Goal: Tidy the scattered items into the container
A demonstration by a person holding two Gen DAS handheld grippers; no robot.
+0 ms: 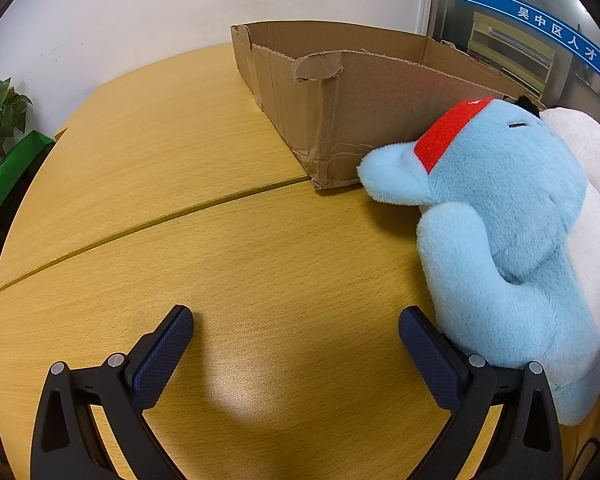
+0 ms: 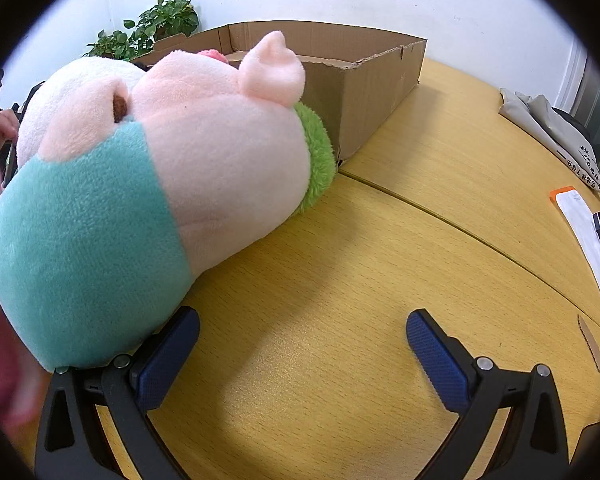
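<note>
now both the left gripper (image 1: 296,322) and the right gripper (image 2: 303,322) are wide apart with nothing in them over the table (image 1: 228,248), the blue toy (image 1: 512,240) at two o'clock by the box (image 1: 364,92), the pig (image 2: 172,168) at ten o'clock.

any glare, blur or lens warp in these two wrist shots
Left wrist view: a bright ceiling-light glare patch on the table between the open jaws; the table seam bows from fisheye warp. Right wrist view: sharp on the pig plush and cardboard box, motion-smeared pink at the left edge, dark vignette in the corners.
</note>
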